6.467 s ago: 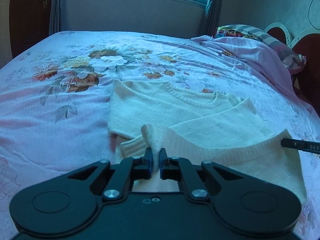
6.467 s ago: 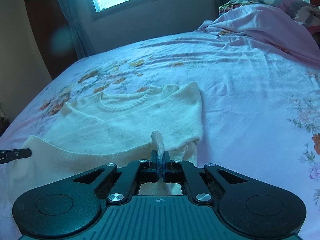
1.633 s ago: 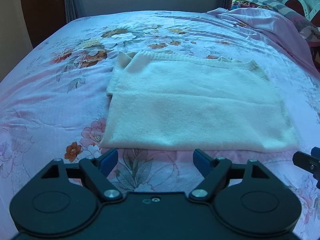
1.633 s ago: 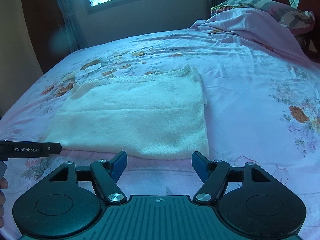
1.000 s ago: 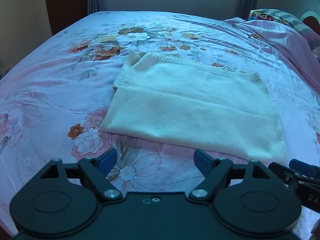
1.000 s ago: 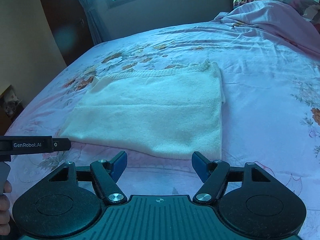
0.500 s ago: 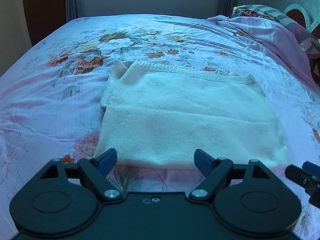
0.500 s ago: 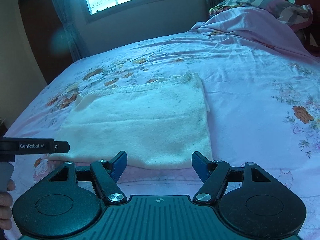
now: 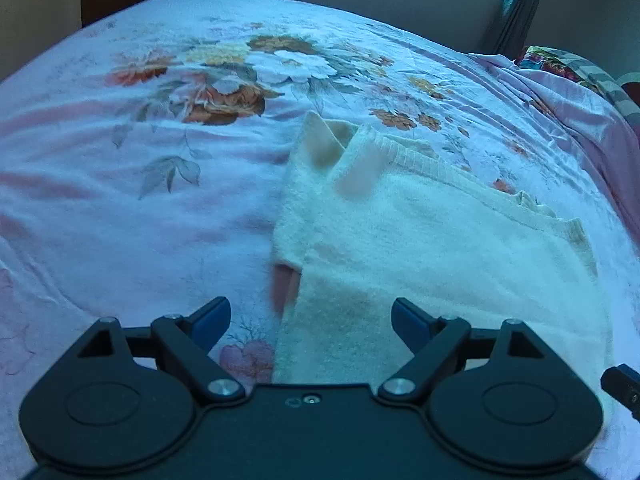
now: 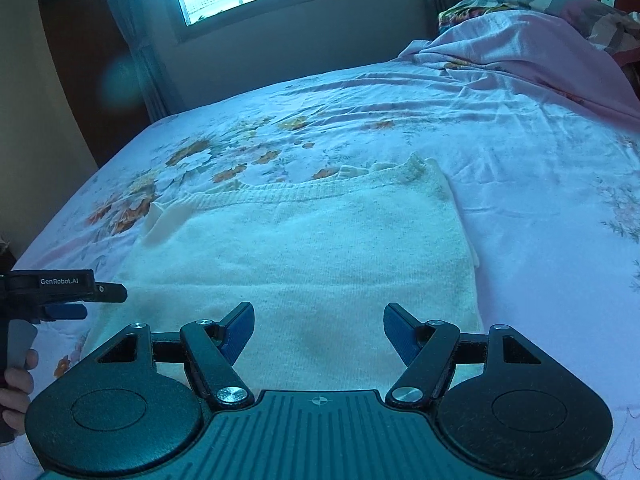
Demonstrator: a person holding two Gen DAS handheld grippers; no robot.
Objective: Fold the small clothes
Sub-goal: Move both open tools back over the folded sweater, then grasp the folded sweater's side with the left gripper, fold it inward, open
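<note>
Floral bedsheet (image 10: 520, 152) bears folded cream sweater (image 10: 312, 248). Left gripper (image 10: 92, 300), marked "GenRobot.AI", just widened, spread and empty; right gripper (image 10: 318, 330) spread, empty; sweater's near edge hidden.

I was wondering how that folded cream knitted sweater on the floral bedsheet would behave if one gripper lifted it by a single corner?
The folded cream knitted sweater would likely sag and unfold: its layers lie loose, with one flap already curled up at the far corner. The fuzzy knit looks grippy rather than slippery. Pushed, it would probably bunch up on the soft floral bedsheet rather than slide.
</note>
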